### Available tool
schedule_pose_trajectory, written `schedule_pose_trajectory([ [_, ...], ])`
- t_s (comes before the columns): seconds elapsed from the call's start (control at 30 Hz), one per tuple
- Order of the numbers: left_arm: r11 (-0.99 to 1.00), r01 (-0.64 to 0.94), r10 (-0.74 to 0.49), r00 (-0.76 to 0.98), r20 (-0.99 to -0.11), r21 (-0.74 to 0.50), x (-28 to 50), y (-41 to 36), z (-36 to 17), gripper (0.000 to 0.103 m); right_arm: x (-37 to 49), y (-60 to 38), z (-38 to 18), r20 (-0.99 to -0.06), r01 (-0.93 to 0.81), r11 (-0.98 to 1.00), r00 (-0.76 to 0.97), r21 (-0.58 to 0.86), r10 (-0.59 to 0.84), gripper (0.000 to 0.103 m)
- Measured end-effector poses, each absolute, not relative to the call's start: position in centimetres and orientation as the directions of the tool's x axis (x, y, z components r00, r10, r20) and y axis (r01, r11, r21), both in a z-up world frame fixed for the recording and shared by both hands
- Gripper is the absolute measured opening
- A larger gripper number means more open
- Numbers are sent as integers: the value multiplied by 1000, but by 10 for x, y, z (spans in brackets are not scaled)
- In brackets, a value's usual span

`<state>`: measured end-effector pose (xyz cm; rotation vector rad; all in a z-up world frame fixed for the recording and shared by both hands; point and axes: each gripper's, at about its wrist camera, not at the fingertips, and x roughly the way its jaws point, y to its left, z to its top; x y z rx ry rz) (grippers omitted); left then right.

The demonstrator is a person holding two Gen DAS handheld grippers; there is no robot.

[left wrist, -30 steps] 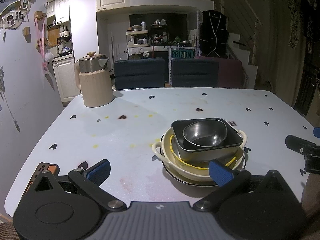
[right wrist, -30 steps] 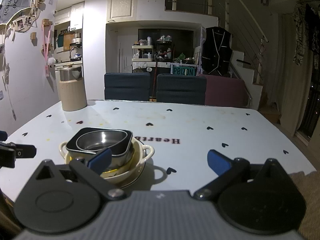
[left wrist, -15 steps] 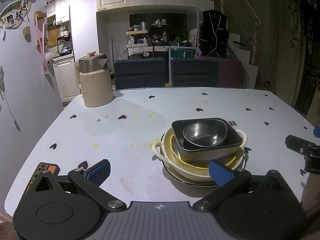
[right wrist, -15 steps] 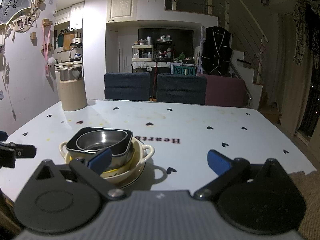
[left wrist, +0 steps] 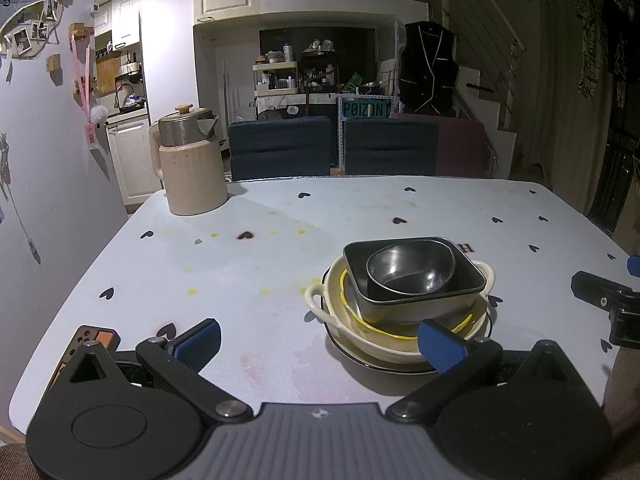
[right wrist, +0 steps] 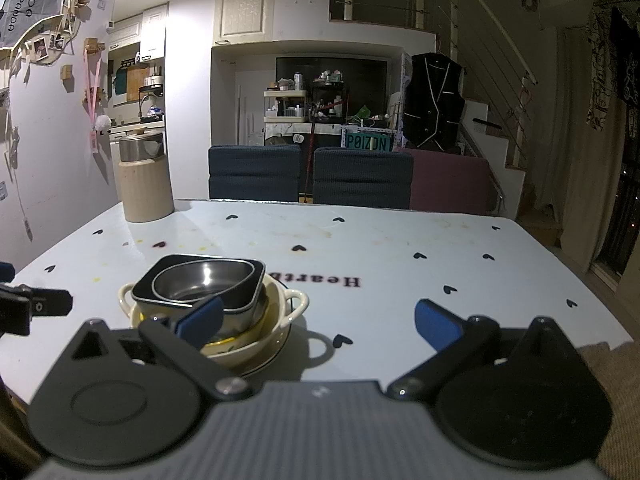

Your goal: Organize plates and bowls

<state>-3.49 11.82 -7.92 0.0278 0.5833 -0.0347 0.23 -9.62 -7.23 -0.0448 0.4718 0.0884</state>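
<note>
Printed "Heartb", upside down, on pale blue heart-patterned tablecloth (right wrist: 400,248); "POIZON" on teal sign (right wrist: 367,143) behind chairs; "PANDA" lettering on grey wall poster (right wrist: 22,12).

No visible change since the earlier frames, dish stack (left wrist: 404,292), left gripper (left wrist: 320,344), right gripper (right wrist: 318,320) all unmoved.

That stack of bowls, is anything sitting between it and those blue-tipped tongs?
Nothing visible does. The stack of bowls sits just beyond the open left tongs, with only bare table between. From the right tongs, also open, it lies ahead to the left, equally unblocked.
</note>
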Motion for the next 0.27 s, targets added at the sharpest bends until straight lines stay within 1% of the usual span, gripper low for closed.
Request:
schedule_pose_trajectory([
  [0.27, 999, 40, -25, 835, -549, 16, -35, 119, -79, 103, 2, -96, -72, -456, -95, 995, 887, -23, 74, 103],
])
